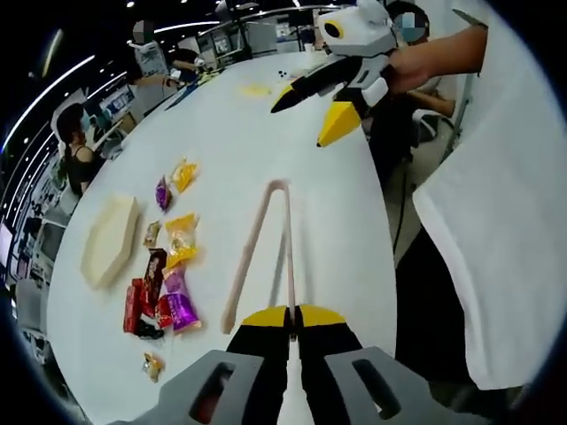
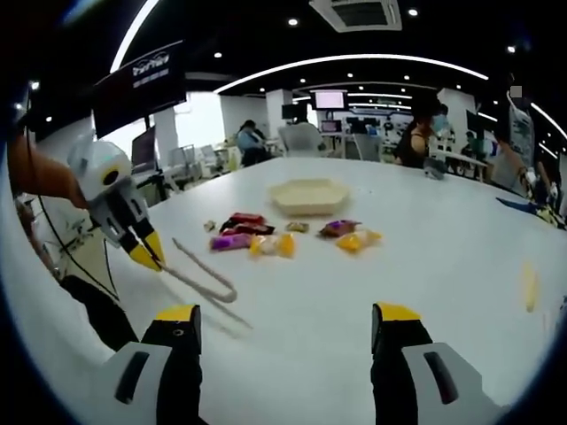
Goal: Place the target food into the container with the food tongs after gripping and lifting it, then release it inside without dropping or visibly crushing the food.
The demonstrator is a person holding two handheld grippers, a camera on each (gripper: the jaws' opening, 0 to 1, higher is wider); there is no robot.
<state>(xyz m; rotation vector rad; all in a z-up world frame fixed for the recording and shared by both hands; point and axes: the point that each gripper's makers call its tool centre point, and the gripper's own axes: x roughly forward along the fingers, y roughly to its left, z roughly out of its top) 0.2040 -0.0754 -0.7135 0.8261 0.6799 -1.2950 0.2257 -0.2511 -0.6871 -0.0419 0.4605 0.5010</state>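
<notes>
Left tongs: Your left tongs [image 1: 292,317] were closed on the end of one arm of the wooden food tongs [image 1: 257,239]. Their hinge pointed away from you and the other arm splayed free.
Right tongs: Your right tongs [image 2: 285,312] hung above the counter [image 1: 337,230] with the jaws wide apart and nothing between them.
Task's thing: The wrapped snacks [image 1: 168,283] lay loose on the counter in a scatter just beside the tray [image 1: 111,239]. None was gripped or lifted, and I could not tell which one was the target.
Container: The shallow cream tray was bare inside. In the right gripper view it sat just behind the row of snacks [image 2: 266,241].
Step in hand: You seemed to be getting a working hold on the food tongs, so the pick itself was not yet begun.
Doing it well: With only one arm pinched, the food tongs could not close. You probably needed both arms between the jaws, near the open ends, so that a squeeze would shut them.
Doing it well, next: Your best first pick looked like a snack at the edge of the scatter, approached with one arm on either side. Close gently; the wrappers looked soft and slippery.
Risk: The food tongs [image 2: 199,282] stuck out far past the left tongs [image 2: 149,252], so a small wrist roll would likely swing them wide.
</notes>
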